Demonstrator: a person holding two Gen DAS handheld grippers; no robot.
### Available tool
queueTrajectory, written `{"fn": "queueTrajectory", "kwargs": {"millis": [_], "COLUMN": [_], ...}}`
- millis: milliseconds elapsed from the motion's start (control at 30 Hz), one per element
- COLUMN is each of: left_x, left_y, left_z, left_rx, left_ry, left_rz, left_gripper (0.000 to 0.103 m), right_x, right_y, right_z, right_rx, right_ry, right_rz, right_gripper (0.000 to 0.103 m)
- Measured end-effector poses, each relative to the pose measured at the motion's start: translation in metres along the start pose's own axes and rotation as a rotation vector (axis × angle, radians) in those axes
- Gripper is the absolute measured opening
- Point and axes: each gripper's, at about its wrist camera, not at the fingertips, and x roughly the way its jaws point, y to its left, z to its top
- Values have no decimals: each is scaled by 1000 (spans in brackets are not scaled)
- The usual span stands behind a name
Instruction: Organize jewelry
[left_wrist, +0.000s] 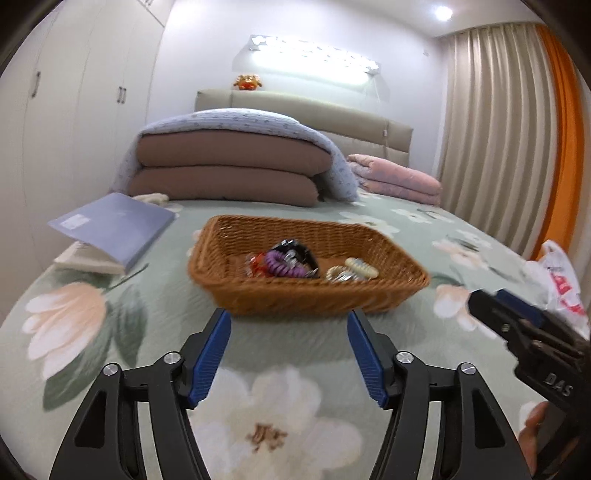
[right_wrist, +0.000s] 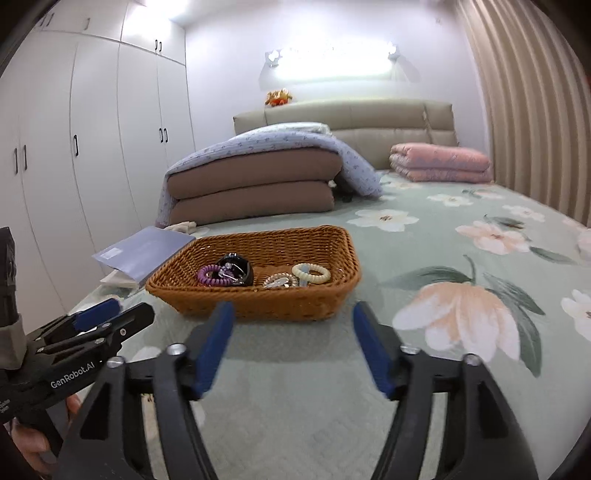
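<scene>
A brown wicker basket (left_wrist: 258, 291) (right_wrist: 258, 302) sits on the floral bedspread. Inside it lie a purple coil band (left_wrist: 282, 266) (right_wrist: 211, 276), a black clip (left_wrist: 299, 251) (right_wrist: 236, 266), a cream coil band (left_wrist: 364, 268) (right_wrist: 311, 273) and silvery pieces (left_wrist: 340, 275) (right_wrist: 279, 281). My left gripper (left_wrist: 289, 317) stands open just short of the basket's near wall, with nothing between its blue pads. My right gripper (right_wrist: 293, 308) is also open and empty, a little in front of the basket. Each gripper shows at the edge of the other's view.
A blue-grey book (left_wrist: 114, 225) (right_wrist: 144, 251) lies left of the basket. Folded brown quilts (left_wrist: 229, 170) (right_wrist: 255, 188) and pink quilts (left_wrist: 399, 177) (right_wrist: 439, 162) are stacked by the headboard. A white plastic bag (left_wrist: 561, 280) lies at the right. Wardrobe doors (right_wrist: 92, 147) line the left wall.
</scene>
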Motion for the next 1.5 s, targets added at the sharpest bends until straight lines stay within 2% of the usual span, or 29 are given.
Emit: {"fn": "queueTrajectory", "kwargs": {"millis": [100,167,267,467,1067,1500], "left_x": [0,-2,-4,3,11,11], "left_y": [11,18,21,16,15,14], "left_z": [-13,-12,-13,-16,-18,-18], "left_rx": [-36,-67,-87,-63,-61,-60], "left_ry": [6,0,-15,21,69,69], "left_rz": [13,-8,3,24,31,43], "left_gripper": [68,68,68,68,70,70], "right_x": [10,16,24,28,30,30], "right_y": [5,5,1,-2,3,4], "right_z": [-3,-6,-9,-13,-15,-14], "right_rx": [-31,-24,-10,1,-28,-27], "right_ry": [40,59,95,123,137,138], "right_rz": [1,-7,-10,-11,-20,-18], "right_gripper": [71,71,71,71,71,72]}}
